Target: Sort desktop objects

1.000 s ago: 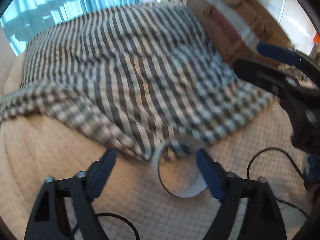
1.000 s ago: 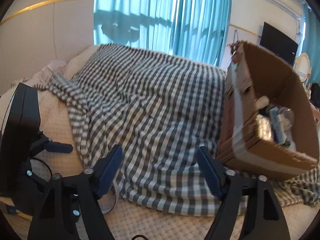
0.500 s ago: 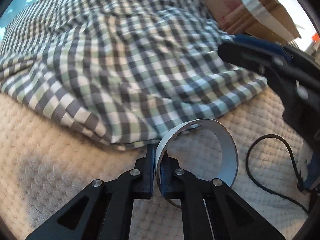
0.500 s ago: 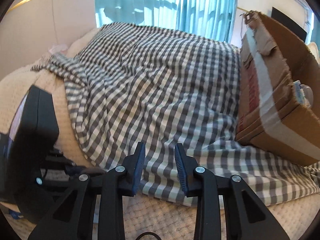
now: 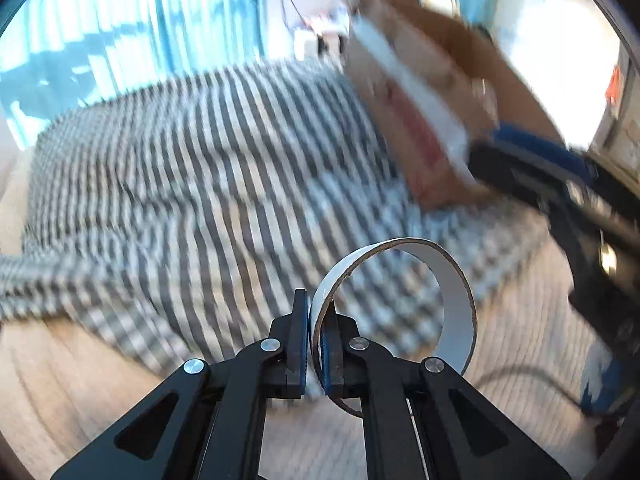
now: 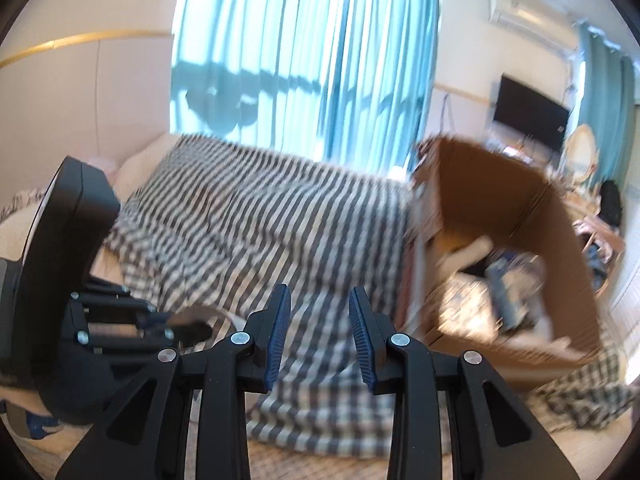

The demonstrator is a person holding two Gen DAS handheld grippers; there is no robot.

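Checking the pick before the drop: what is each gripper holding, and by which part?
The left gripper pinches the white tape ring by its near wall; the right gripper holds nothing.

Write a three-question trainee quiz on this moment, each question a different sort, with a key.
1. True or false: the left gripper is shut on the wall of the white ring.
2. Multiple choice: what lies between the right gripper's pads? A) the ring B) a corner of the checked cloth C) nothing
3. Fill in: in the right wrist view, the open cardboard box stands to the ____ of the right gripper.

Key
1. True: one pad is outside the ring, the other inside it.
2. C: the jaws stand apart with nothing between them.
3. Right.
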